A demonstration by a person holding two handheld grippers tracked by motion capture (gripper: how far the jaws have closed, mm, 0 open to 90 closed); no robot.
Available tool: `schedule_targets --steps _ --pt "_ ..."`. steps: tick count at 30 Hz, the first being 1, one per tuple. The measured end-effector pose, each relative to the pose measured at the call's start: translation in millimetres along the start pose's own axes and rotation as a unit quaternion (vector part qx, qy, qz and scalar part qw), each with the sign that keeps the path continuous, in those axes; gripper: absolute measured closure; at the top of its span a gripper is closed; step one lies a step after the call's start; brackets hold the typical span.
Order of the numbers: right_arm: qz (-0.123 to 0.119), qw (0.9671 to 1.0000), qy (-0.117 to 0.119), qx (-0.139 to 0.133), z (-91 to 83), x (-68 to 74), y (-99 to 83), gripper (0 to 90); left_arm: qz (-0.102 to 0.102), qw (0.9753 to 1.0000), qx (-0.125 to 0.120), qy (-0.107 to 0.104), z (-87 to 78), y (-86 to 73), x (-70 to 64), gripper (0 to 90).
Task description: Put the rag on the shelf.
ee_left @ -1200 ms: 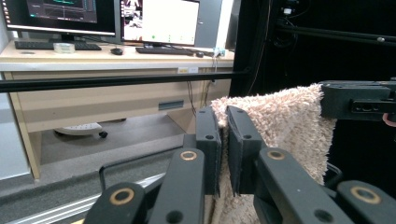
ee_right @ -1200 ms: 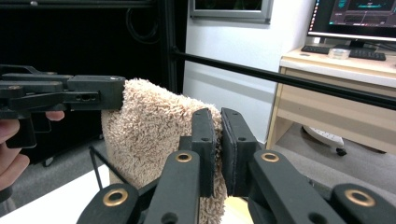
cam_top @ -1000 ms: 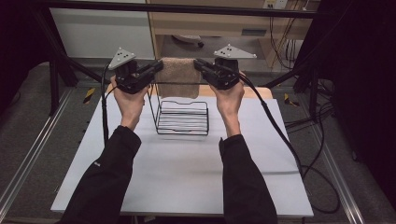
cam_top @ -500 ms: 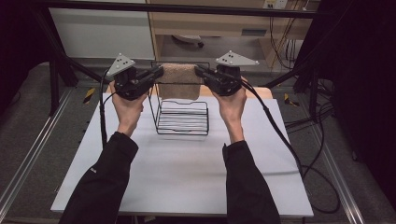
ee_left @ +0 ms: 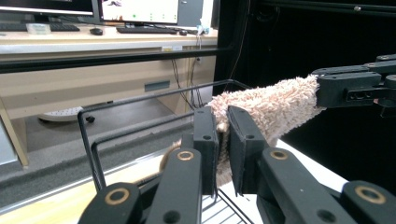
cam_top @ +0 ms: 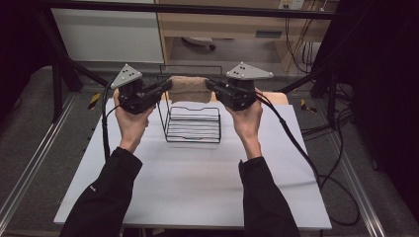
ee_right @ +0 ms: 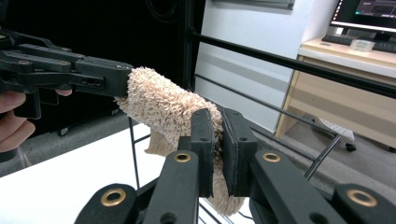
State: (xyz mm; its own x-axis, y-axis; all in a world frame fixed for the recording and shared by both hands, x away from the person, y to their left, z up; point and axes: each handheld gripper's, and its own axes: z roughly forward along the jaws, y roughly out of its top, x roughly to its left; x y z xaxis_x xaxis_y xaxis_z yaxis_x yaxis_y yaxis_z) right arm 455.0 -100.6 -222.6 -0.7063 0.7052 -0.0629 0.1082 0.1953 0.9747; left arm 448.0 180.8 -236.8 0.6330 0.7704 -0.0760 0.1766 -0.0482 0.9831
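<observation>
1. While both grippers pinch opposite ends of the towel (cam_top: 188,89), it hangs stretched between them above the far edge of the wire rack (cam_top: 193,124), which stands on the white table (cam_top: 197,187).
2. The left gripper (cam_top: 165,86) is clamped on the towel's left end; in the left gripper view its two black pads (ee_left: 205,144) squeeze the fluffy cloth between them, with a rack bar (ee_left: 154,95) just behind.
3. The right gripper (cam_top: 210,85) is likewise closed on the other end; the right gripper view shows the cloth pressed between its pads (ee_right: 203,144), with the towel running across to the other gripper (ee_right: 93,77).
4. The towel sags a little in the middle and a flap hangs below the grip. Whether it already touches the top bar of the rack I cannot tell; it looks just above or resting on it.
5. The step in hand seems to be draping the towel over the rack's top bar, carried spread out and level.
6. The next move likely calls for lowering both ends evenly so the middle settles on the bar, keeping the cloth taut enough not to bunch.
7. Only then should the jaws let go, ideally together, so the towel does not slide off to one side.
</observation>
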Motion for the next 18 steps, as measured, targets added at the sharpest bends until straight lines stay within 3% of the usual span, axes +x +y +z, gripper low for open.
schedule_targets --steps 9,13,18 --pt "0.001 1.0 0.005 0.007 -0.9 1.7 -8.2 84.0 -0.003 0.9998 0.018 -0.003 -2.1 -5.8 -1.2 79.7" --pt "0.001 0.9999 0.007 0.007 -1.4 1.8 -10.1 84.1 -0.011 0.9996 0.025 -0.004 -5.1 -1.6 -0.6 72.9" --pt "0.002 0.9999 0.011 0.009 -2.0 0.9 -14.2 84.1 -0.021 0.9997 0.015 -0.001 -12.6 14.0 3.5 68.4"
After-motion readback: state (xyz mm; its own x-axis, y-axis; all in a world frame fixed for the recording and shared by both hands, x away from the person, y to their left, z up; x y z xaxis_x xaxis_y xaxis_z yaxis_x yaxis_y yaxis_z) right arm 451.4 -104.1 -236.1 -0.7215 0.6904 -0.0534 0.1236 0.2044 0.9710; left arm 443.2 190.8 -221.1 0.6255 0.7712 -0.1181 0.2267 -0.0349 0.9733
